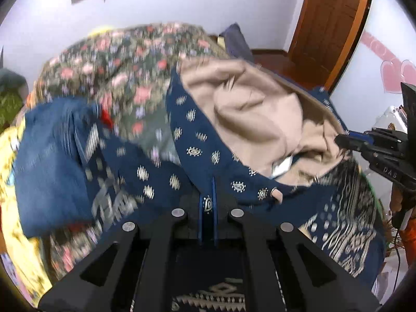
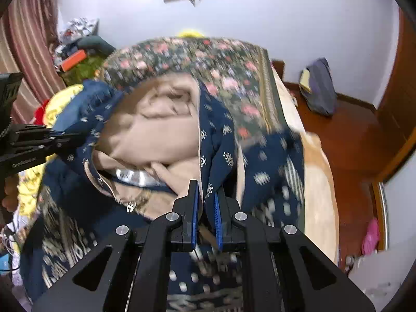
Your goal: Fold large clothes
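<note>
Both grippers tilt downward over the bed. The left gripper is clamped narrow on the navy edge of the patterned robe, and the right gripper pinches the same edge further along, jaws nearly closed with cloth between them. The robe hangs between them, its beige lining showing, above a floral bedspread. Behind are a pale wall, a wooden door, a reddish floor, and a bag on the far right.
</note>
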